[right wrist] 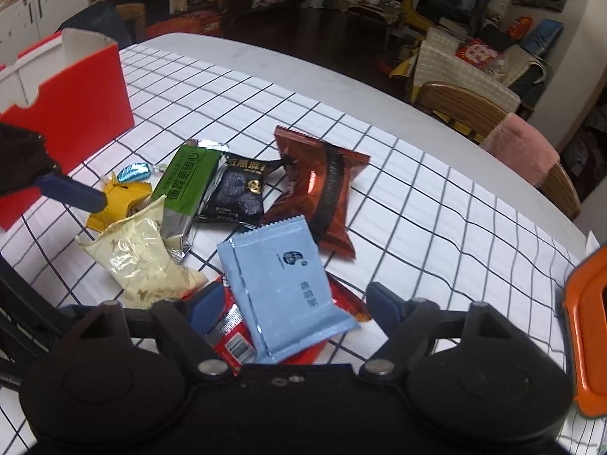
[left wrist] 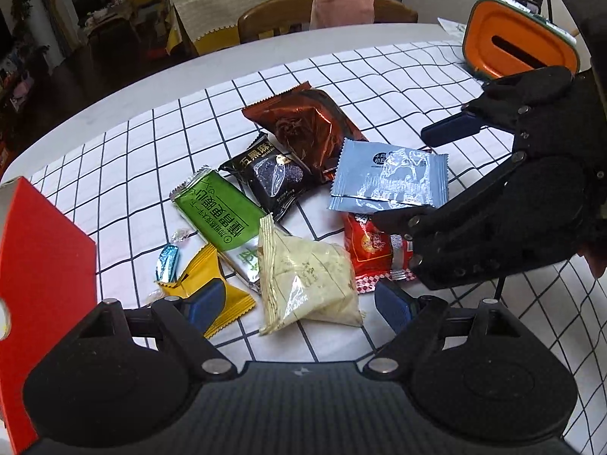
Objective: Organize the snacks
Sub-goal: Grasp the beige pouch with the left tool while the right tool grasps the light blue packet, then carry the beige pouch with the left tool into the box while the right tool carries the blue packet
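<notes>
checkered tablecloth (right wrist: 436, 204) holds loose snacks beside red box (right wrist: 76, 91); both tongs (left wrist: 299, 305) (right wrist: 292, 305) spread.

Heaped loosely around a black sesame packet (left wrist: 271, 178): copper-brown foil pouch (left wrist: 311, 129) beyond, touching; green bar wrapper (left wrist: 220, 208) alongside on the red box's side; cream pouch (left wrist: 307, 280) and yellow packet (left wrist: 205, 284) nearer the camera; pale blue sachet (left wrist: 387, 182) lying flat atop a red packet (left wrist: 370, 246); small blue foil candy (left wrist: 167, 263) at the edge.
</notes>
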The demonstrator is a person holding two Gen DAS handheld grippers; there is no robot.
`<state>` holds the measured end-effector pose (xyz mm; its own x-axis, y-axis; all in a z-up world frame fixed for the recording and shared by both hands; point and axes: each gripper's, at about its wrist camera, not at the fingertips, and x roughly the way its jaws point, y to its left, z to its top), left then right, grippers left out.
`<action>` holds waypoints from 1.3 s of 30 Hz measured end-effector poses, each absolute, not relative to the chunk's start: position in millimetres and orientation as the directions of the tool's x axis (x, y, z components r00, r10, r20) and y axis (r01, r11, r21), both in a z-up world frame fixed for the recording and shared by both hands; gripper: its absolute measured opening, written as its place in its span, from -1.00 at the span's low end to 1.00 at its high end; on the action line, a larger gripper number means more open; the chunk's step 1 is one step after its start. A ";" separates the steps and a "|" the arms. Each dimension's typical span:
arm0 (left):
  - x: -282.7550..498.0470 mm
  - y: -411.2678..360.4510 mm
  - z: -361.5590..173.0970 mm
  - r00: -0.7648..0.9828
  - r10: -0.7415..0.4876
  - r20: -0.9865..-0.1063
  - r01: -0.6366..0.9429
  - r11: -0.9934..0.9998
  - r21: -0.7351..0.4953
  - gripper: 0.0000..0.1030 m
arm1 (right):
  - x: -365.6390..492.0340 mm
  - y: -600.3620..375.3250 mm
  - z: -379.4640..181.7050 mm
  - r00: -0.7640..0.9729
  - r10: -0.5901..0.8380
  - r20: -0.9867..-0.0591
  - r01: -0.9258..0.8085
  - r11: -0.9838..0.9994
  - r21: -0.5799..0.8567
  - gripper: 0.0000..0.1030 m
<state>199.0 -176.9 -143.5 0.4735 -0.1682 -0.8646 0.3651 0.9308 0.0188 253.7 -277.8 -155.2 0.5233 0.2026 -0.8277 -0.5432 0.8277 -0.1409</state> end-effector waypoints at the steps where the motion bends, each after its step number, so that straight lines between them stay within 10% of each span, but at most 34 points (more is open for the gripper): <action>1: 200.5 -177.6 -144.5 0.472 -0.168 -0.866 0.368 0.930 0.020 0.67 | 254.3 -275.6 -157.2 0.523 0.200 -0.828 -0.549 0.822 -0.148 0.48; 15: 203.7 -178.0 -149.8 0.450 -0.188 -0.873 0.383 0.924 -0.001 -0.02 | 251.0 -271.7 -157.9 0.530 0.217 -0.820 -0.561 0.815 -0.146 -0.08; 39: 170.1 -155.9 -117.6 0.466 -0.203 -0.861 0.322 0.945 -0.048 -0.13 | 204.6 -273.8 -114.0 0.566 0.242 -0.788 -0.480 0.874 -0.077 -0.11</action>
